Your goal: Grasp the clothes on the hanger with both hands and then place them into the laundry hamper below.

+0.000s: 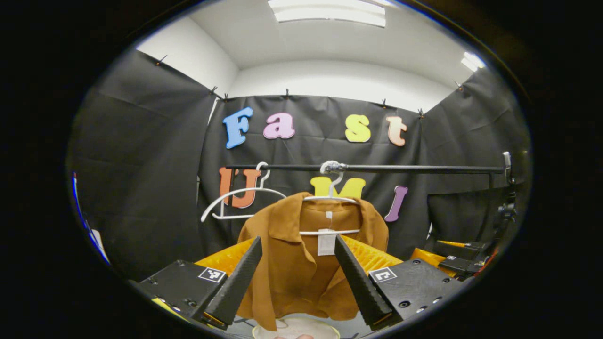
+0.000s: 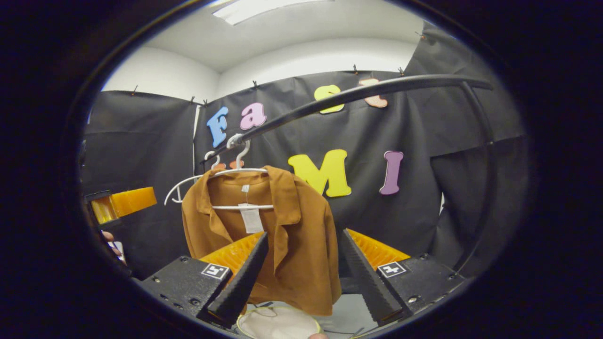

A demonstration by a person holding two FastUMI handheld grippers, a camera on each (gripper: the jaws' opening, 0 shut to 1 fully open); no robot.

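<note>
Black cloth walls back a dark rail (image 1: 400,168) where a brown shirt (image 1: 292,263) hangs on a white hanger (image 1: 330,200), an empty hanger (image 1: 235,200) at its nine o'clock. Left gripper (image 1: 297,246) and right gripper (image 2: 304,240) stand spread wide before the shirt, gripping nothing. At six o'clock beneath the shirt sits the pale hamper (image 2: 278,322).

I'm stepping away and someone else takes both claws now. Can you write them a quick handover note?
Left claw: open, holding nothing, aimed at the shirt.
Right claw: open, holding nothing, in front of the shirt's right half.
The brown shirt hangs on a white hanger on the black rail; an empty hanger hangs beside it. The hamper sits below.
Done: nothing yet.
Left: grip the shirt with both claws, lift it off, drop it into the hamper.
</note>
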